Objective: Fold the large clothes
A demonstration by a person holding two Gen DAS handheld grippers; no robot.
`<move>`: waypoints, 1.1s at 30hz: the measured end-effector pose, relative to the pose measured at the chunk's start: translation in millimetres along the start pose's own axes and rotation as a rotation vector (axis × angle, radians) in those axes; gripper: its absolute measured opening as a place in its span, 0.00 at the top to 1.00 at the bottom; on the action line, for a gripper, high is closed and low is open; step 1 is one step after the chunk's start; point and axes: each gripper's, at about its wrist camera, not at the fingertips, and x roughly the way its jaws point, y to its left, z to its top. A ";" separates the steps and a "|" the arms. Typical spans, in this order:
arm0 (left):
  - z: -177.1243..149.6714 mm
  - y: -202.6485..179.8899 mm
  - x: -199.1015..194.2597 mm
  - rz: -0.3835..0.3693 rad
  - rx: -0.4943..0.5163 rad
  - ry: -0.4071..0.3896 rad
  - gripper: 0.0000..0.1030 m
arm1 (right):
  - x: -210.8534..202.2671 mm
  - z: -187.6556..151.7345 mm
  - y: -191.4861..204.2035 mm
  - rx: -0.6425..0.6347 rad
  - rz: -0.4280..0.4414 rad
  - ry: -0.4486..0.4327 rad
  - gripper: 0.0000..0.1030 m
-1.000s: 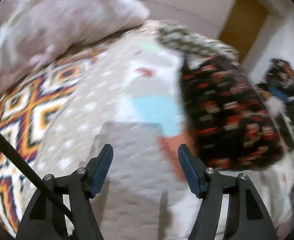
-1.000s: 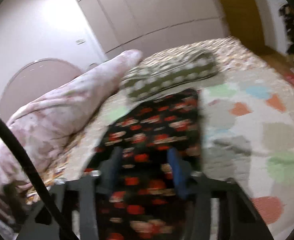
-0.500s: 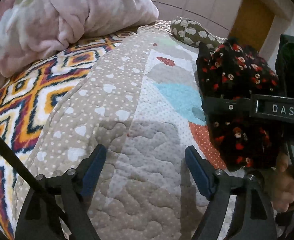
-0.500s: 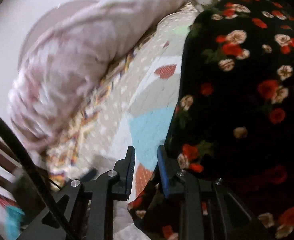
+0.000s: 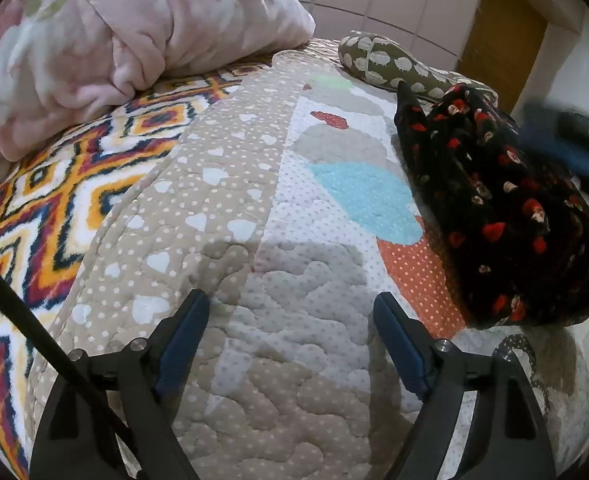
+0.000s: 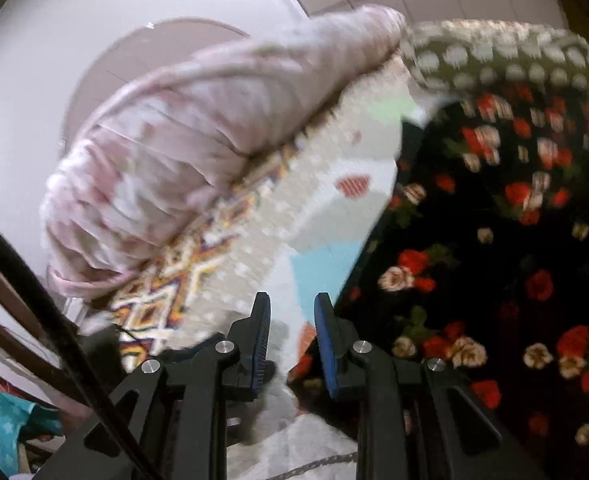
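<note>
Your right claw (image 6: 290,316), narrow and empty, sits beside the black rose-print garment (image 6: 514,264); your left claw (image 5: 290,312), wide, is farther away.

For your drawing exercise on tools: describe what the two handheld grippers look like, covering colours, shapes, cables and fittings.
Both match: the left gripper and right gripper have black angular frames with triangular cut-outs, silver round bolt heads and two fingers faced with blue pads. A black cable crosses each view's left side.

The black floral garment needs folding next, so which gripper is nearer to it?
Right. The right gripper sits at the black floral garment's edge; the left gripper hovers open over the quilt, apart from it.
</note>
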 end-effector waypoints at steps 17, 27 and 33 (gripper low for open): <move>-0.2 -0.8 1.1 -0.029 0.004 -0.002 0.11 | 70.3 46.9 -67.0 0.171 -0.132 0.059 0.74; -0.2 -2.5 2.2 -0.020 0.012 0.002 0.11 | 18.6 -20.4 -20.4 0.127 0.065 -0.018 0.73; 0.0 -4.0 3.3 -0.007 0.026 0.010 0.11 | 23.4 -87.7 -13.7 0.131 0.094 0.145 0.76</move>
